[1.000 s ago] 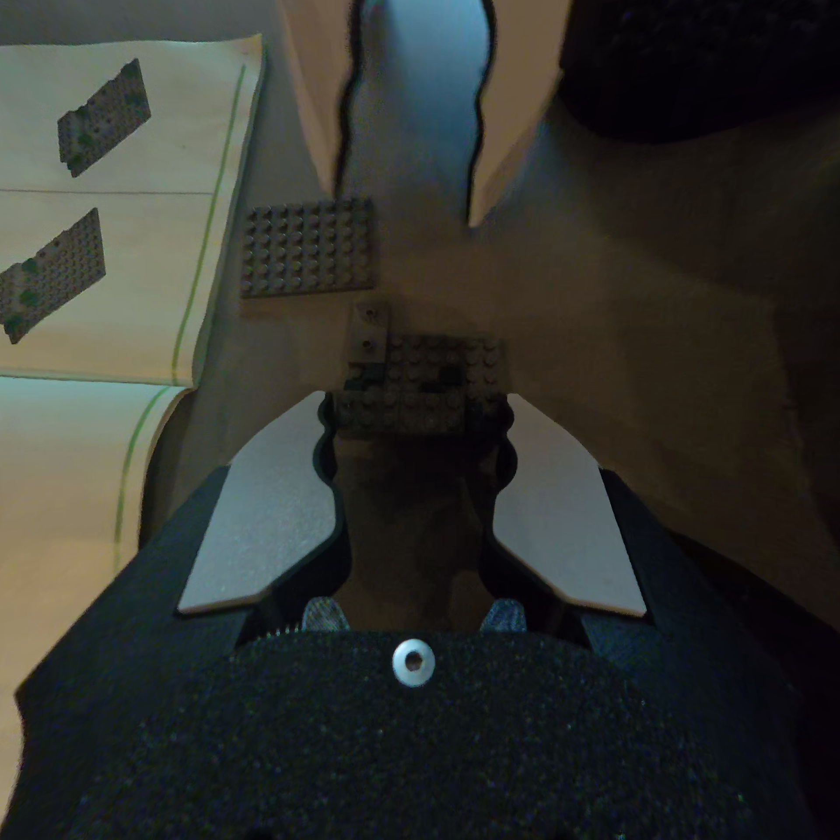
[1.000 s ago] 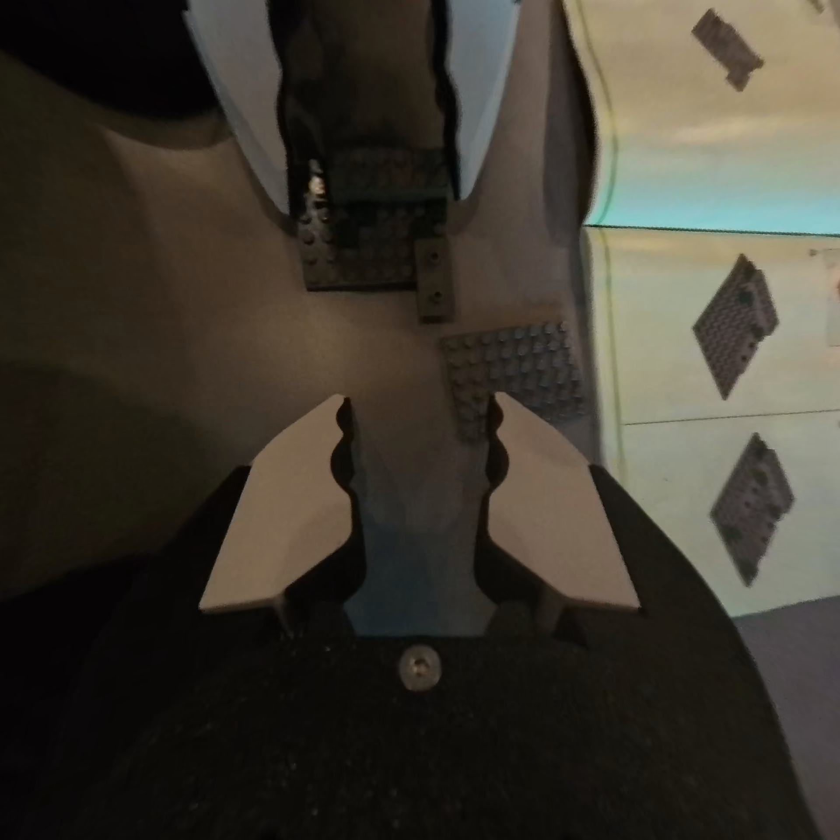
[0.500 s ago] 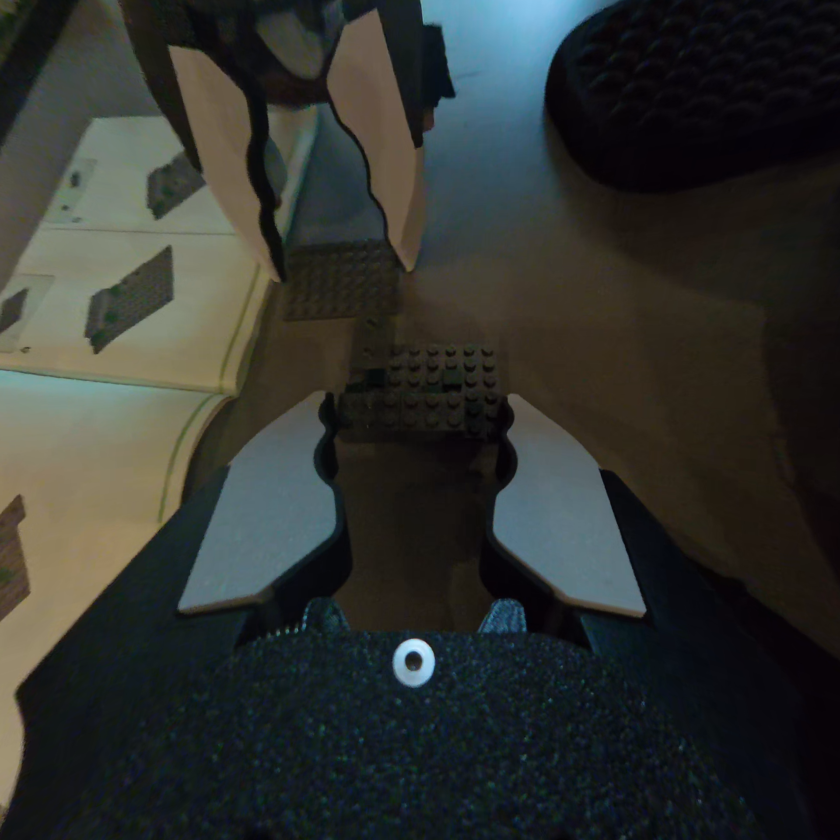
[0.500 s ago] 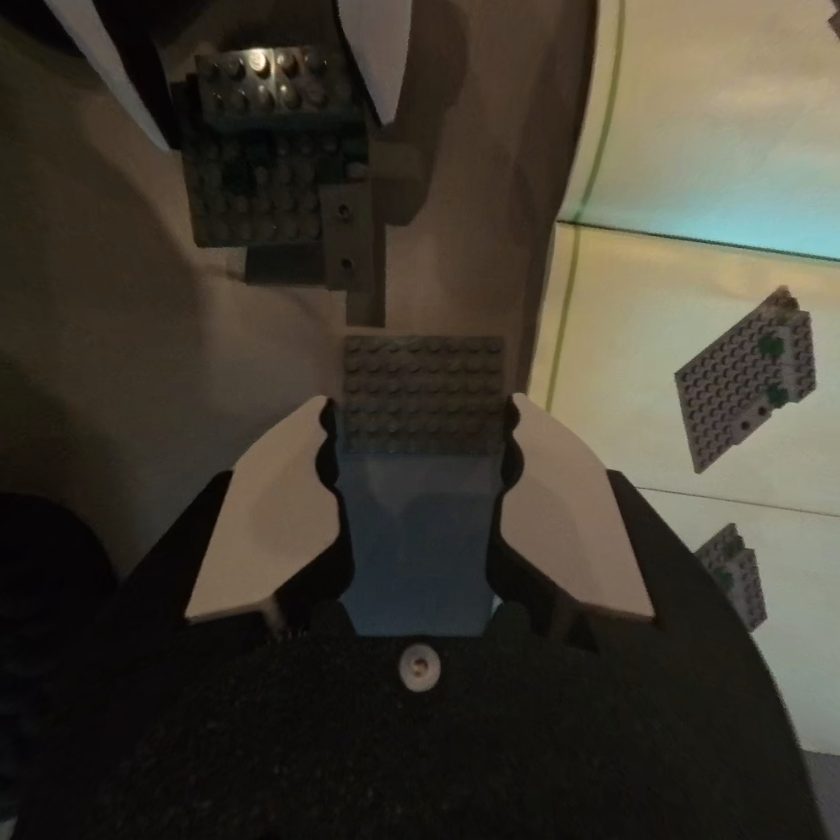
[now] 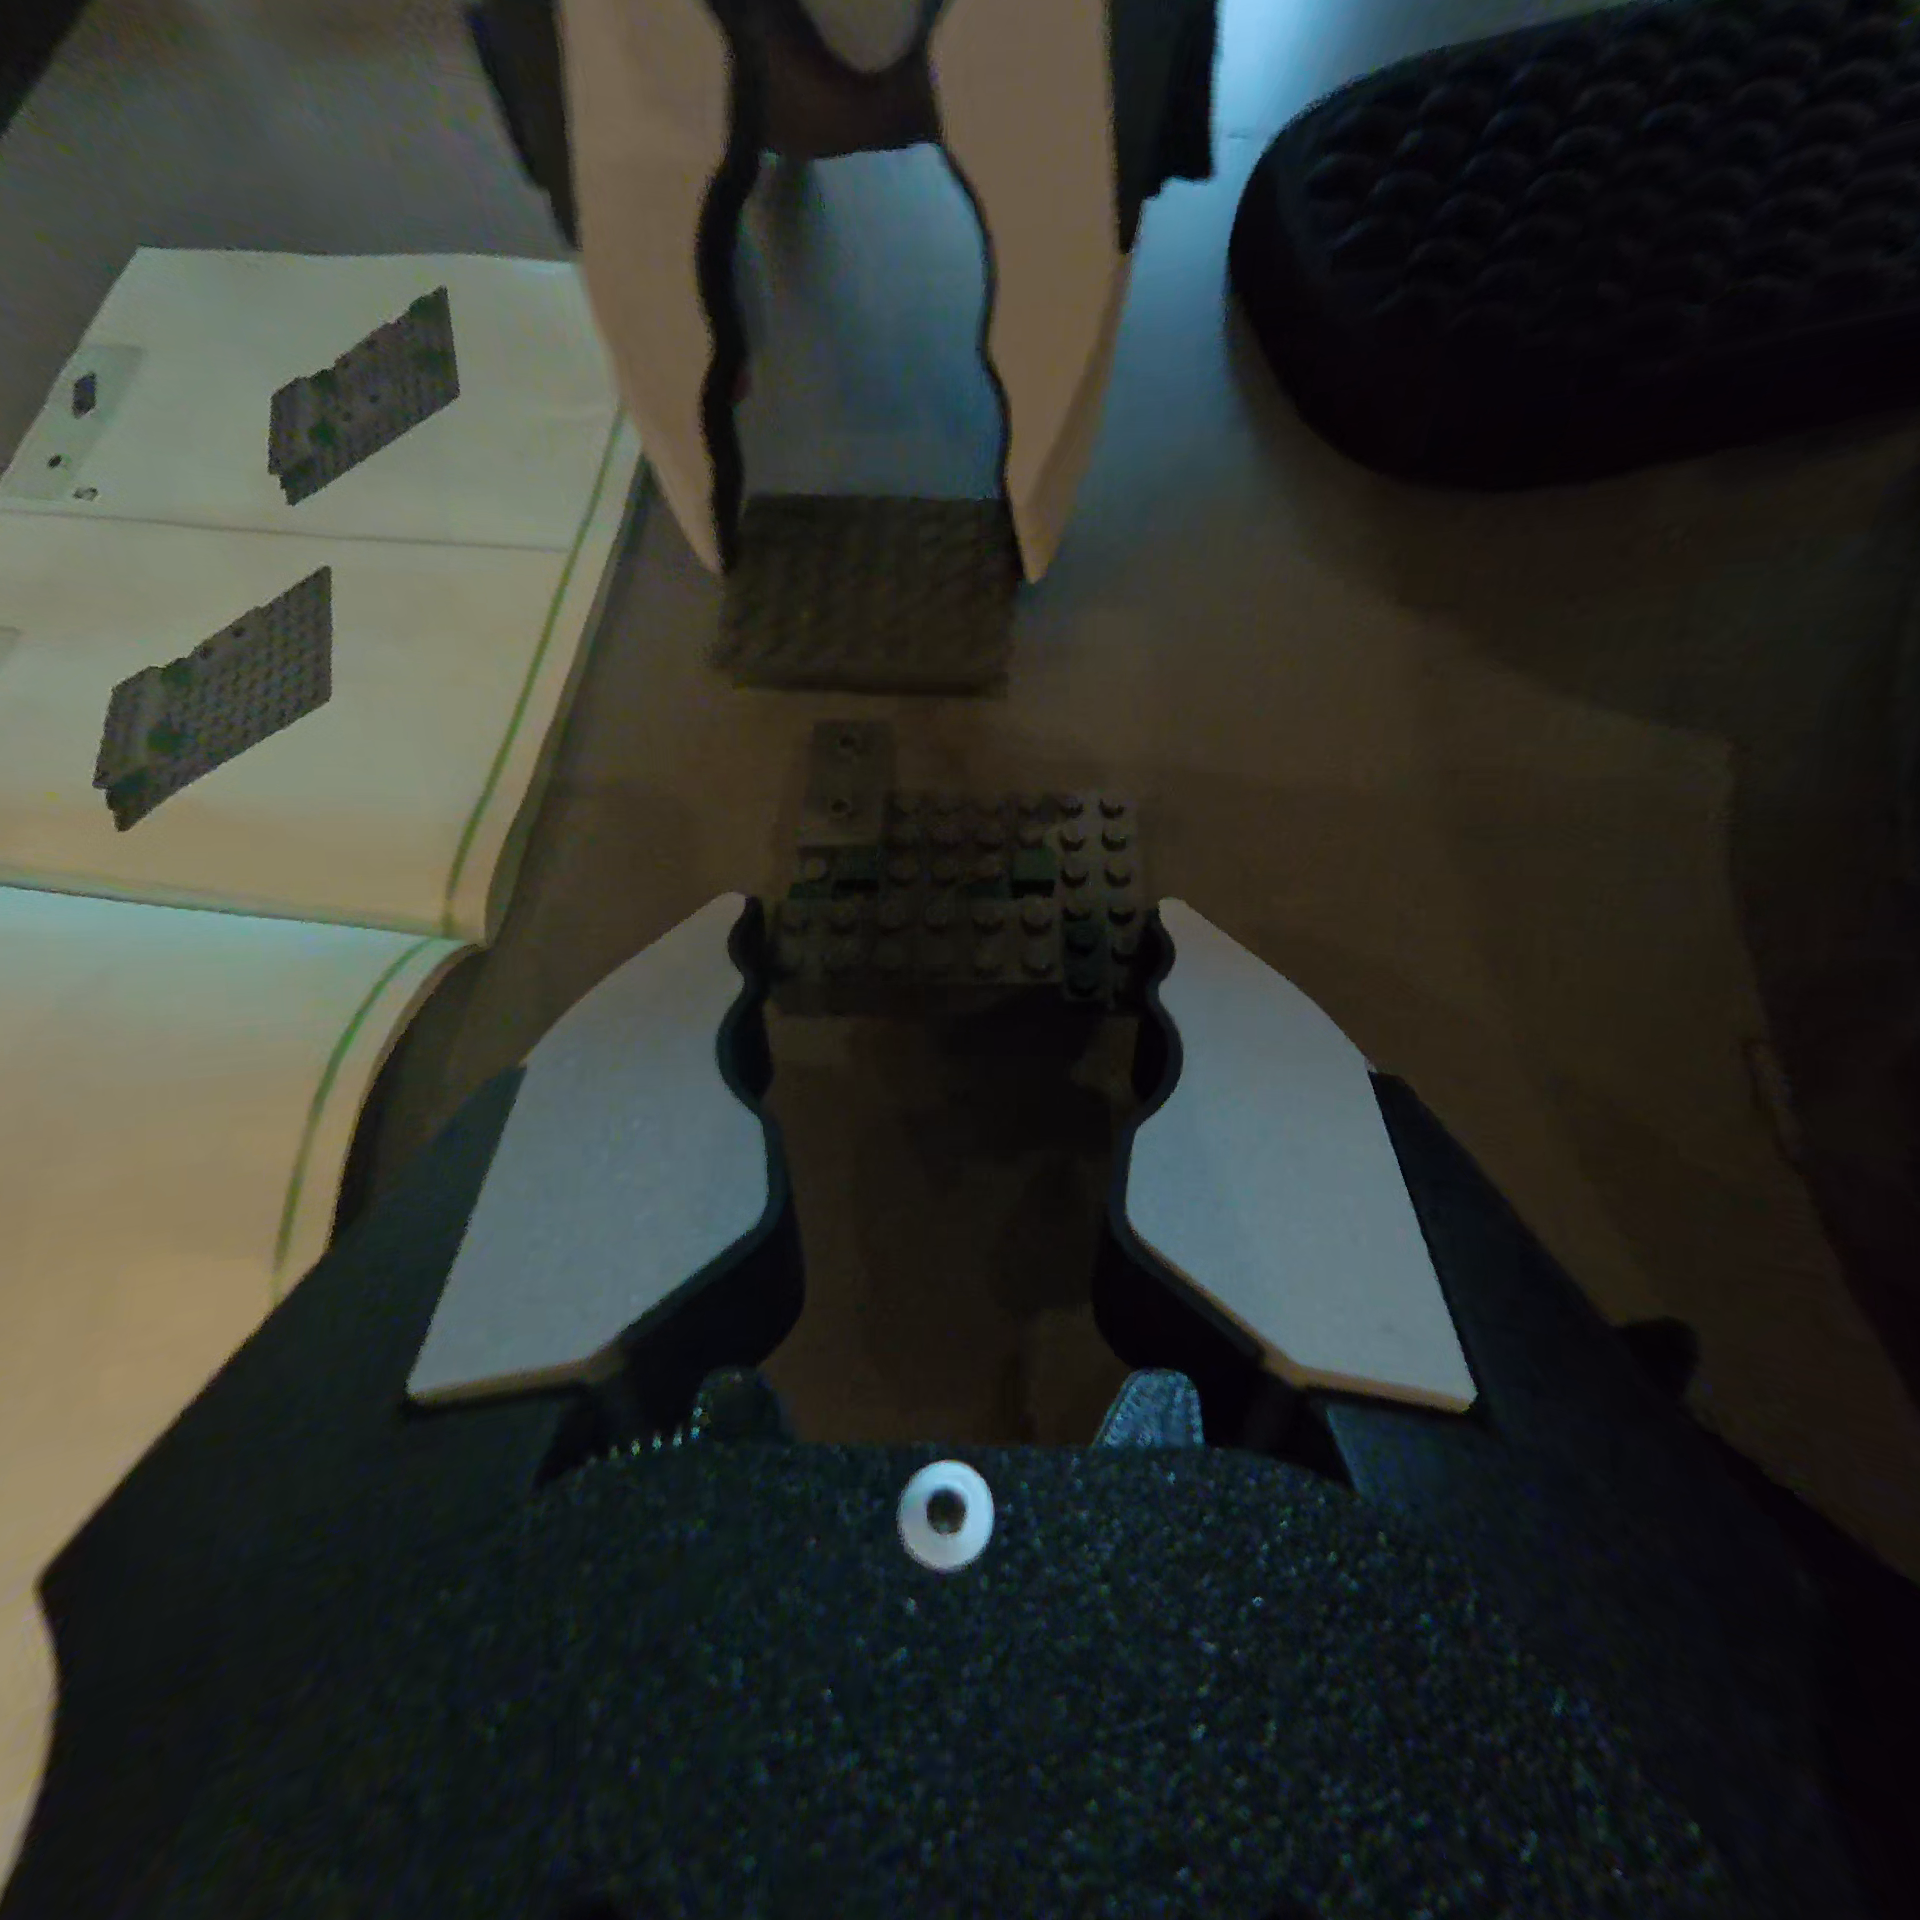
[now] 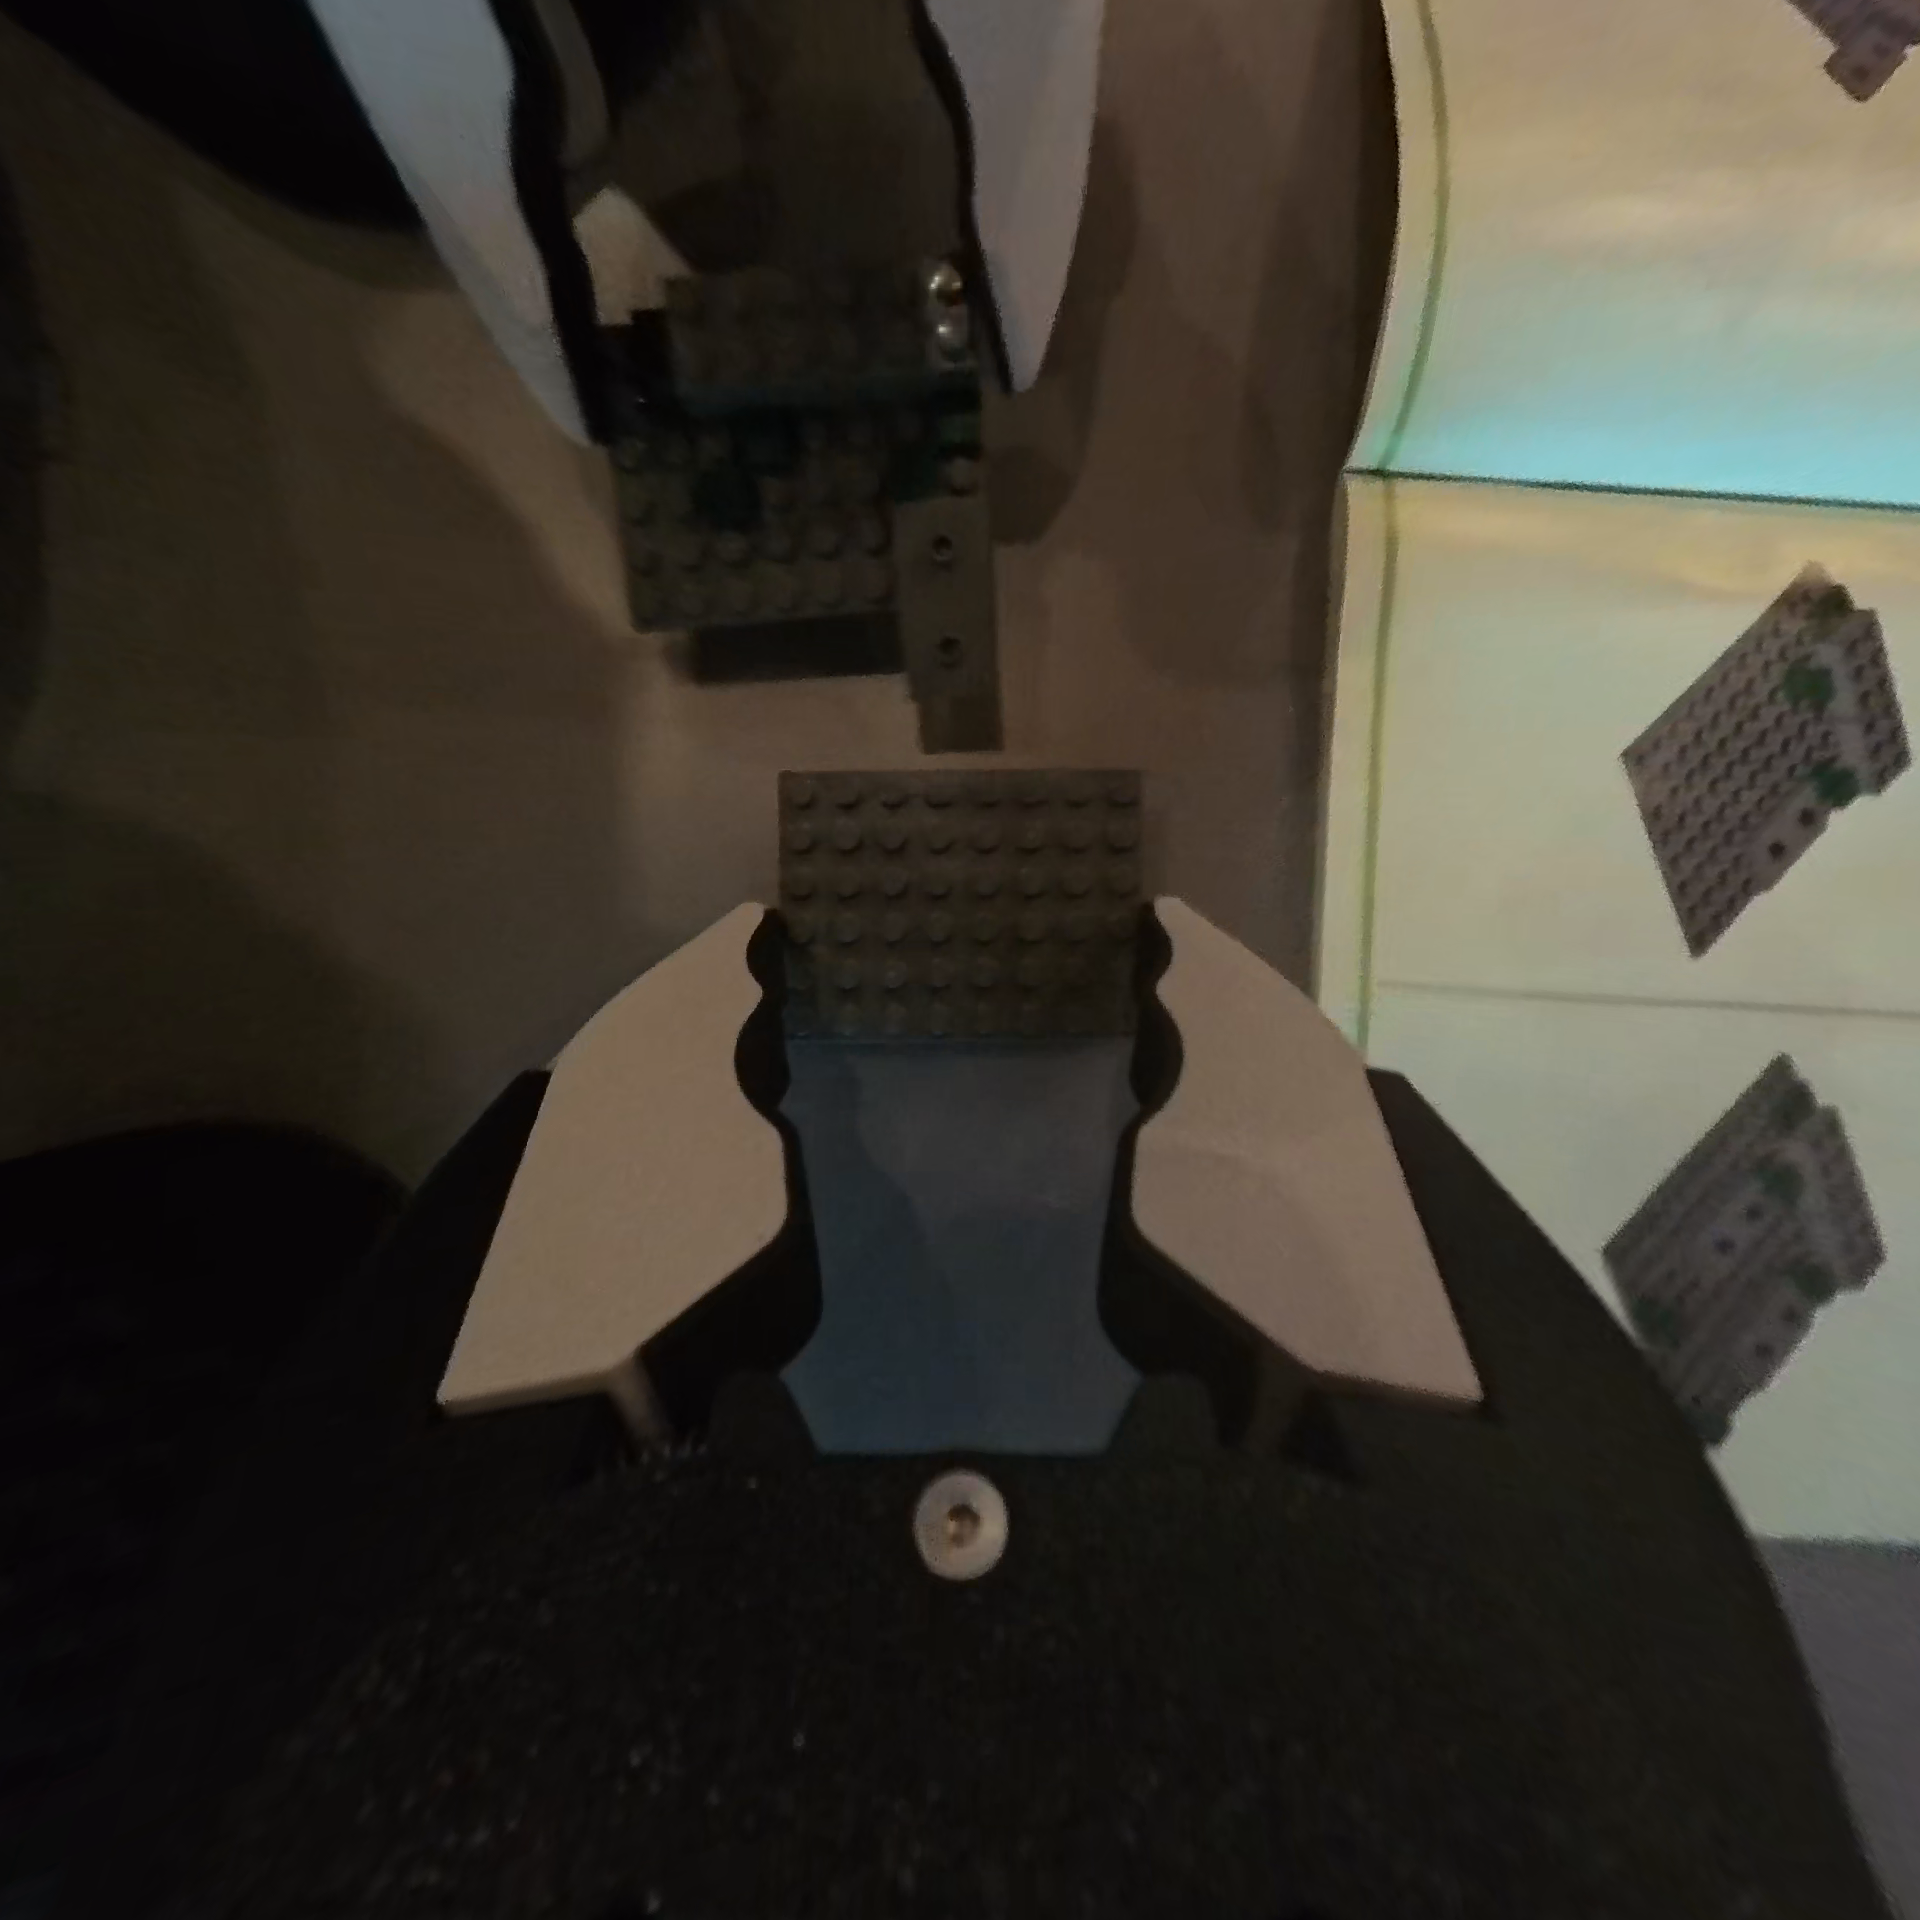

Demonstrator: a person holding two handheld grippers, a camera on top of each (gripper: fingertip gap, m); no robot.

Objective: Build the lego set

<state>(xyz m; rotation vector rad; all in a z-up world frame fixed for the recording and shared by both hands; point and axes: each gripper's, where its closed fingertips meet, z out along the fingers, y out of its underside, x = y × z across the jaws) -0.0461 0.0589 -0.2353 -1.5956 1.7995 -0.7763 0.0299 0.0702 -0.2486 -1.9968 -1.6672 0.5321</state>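
Left of frame: open paper instruction booklet [image 5: 291, 582]. Centre: left gripper [image 5: 951, 925] clasps the partly built dark grey studded assembly [image 5: 966, 894]; right gripper [image 6: 956, 914] clasps a loose grey studded plate [image 6: 961, 883], seemingly unattached. Most building remains.

A dark grey studded plate [image 6: 961, 904] lies flat on the table, its near end between two pale fingertips. Just beyond it, apart by a narrow gap, sits a partly built piece [image 6: 774, 520]: a dark studded base with a few darker and green bricks stacked on its far part, and a smooth grey strip [image 6: 948, 603] with two holes along its right edge, jutting toward the loose plate.
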